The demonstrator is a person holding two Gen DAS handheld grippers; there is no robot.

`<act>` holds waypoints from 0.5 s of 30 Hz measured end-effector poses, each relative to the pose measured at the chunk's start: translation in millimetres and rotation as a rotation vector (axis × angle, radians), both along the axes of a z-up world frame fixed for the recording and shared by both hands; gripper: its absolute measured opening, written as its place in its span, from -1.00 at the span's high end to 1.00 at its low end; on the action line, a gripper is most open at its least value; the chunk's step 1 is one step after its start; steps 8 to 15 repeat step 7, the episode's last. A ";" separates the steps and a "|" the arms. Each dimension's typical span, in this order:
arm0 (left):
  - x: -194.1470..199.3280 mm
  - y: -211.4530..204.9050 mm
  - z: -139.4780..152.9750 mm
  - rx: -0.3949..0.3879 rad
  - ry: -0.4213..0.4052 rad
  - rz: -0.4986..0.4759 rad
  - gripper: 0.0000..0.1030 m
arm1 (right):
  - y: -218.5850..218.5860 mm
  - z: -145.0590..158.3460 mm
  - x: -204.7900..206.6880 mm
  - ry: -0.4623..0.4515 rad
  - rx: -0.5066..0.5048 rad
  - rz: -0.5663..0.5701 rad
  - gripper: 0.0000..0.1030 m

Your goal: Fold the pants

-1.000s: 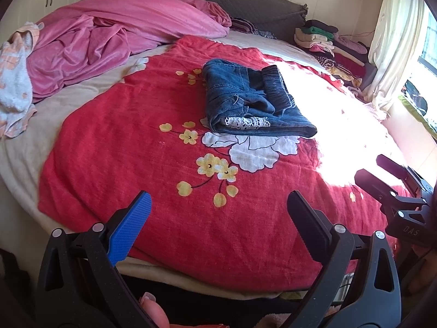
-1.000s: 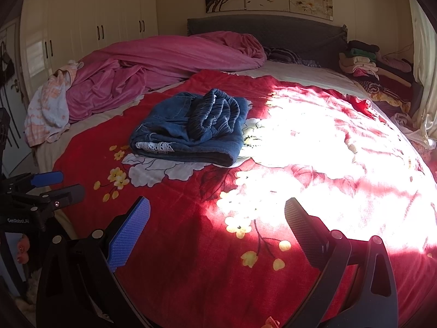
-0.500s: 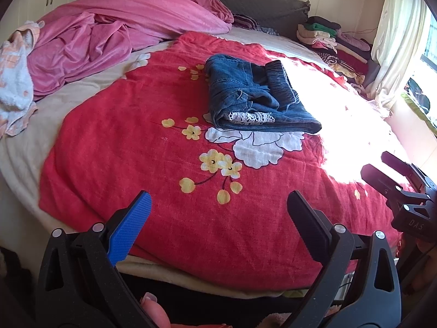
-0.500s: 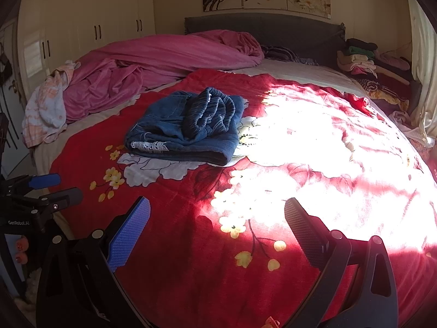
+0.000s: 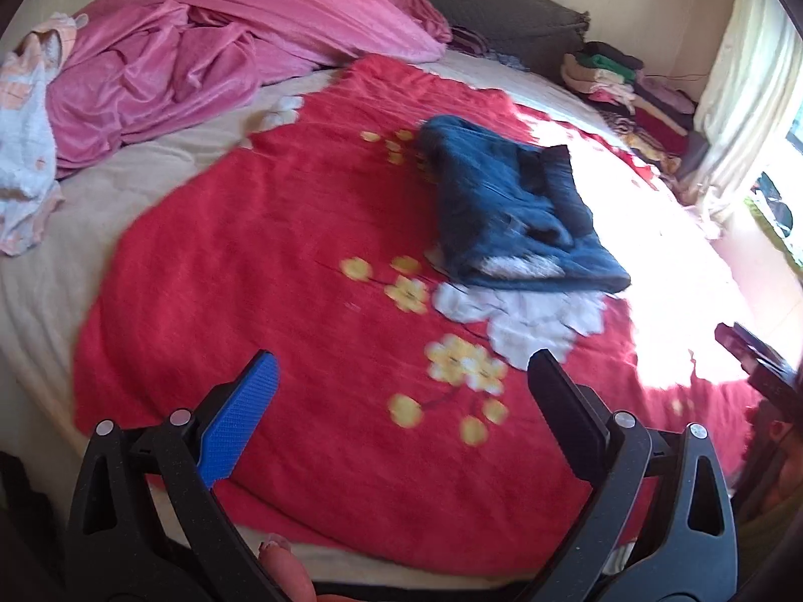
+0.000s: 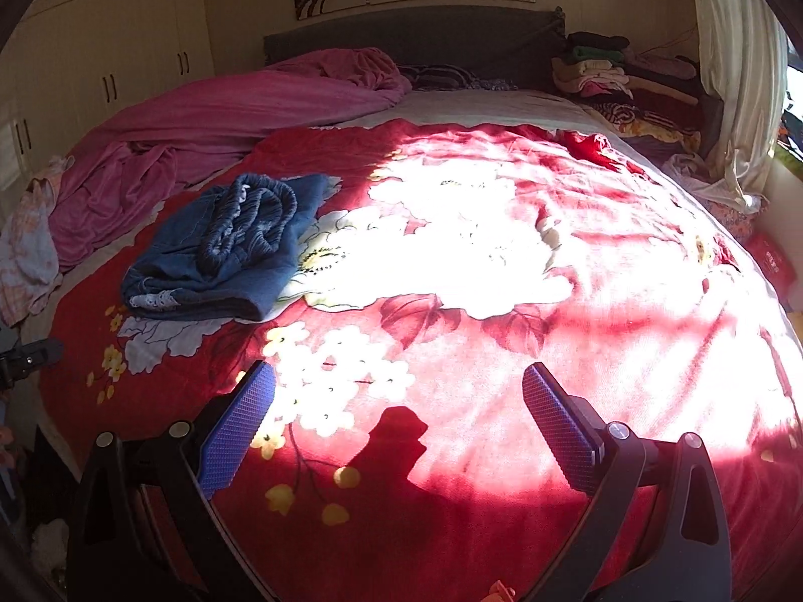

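Left tool (image 5: 401, 391): jaws spread wide, nothing held, hovering above the near edge of the red floral blanket (image 5: 281, 271). Fingertip (image 5: 281, 572) of the holding hand visible at the bottom edge of the left wrist view, between the tool's arms.

Right tool (image 6: 399, 396): jaws likewise spread wide, empty, poised over the blanket's sunlit near portion. Tool shadow (image 6: 396, 446) cast on the blanket just ahead of the blue pads.

Each tool partly visible at the edge of the other's view: right tool at the far right of the left wrist view (image 5: 753, 356), left tool at the far left of the right wrist view (image 6: 25, 356). Positioned side by side, apart.

Pants (image 5: 512, 210) (image 6: 226, 246): blue denim, folded into a compact bundle, lying flat on the blanket near mid-bed, beyond both tools, untouched by either. Elastic waistband on top of the bundle; pale lace trim along the near edge. Bundle overlapping a large white flower print.

Farther back, left side: crumpled pink bedding (image 5: 201, 55) on the bed. Beyond that: dark grey headboard (image 6: 416, 35). Far right corner: stack of folded clothes (image 6: 602, 70) beside a light curtain (image 6: 738, 50).
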State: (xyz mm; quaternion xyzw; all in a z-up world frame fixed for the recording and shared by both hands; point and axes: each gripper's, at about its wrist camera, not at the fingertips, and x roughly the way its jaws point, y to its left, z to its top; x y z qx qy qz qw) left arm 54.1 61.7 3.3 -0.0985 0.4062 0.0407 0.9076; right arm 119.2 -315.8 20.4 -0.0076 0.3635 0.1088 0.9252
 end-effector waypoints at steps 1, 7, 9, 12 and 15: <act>15.1 16.8 0.6 0.045 0.018 0.058 -0.81 | -17.9 -0.4 12.5 0.013 -0.006 -0.046 -0.91; 112.9 137.5 -1.0 0.102 0.129 0.306 -0.81 | -142.9 -14.1 101.3 0.107 -0.094 -0.301 -0.91; 112.9 137.5 -1.0 0.102 0.129 0.306 -0.81 | -142.9 -14.1 101.3 0.107 -0.094 -0.301 -0.91; 112.9 137.5 -1.0 0.102 0.129 0.306 -0.81 | -142.9 -14.1 101.3 0.107 -0.094 -0.301 -0.91; 112.9 137.5 -1.0 0.102 0.129 0.306 -0.81 | -142.9 -14.1 101.3 0.107 -0.094 -0.301 -0.91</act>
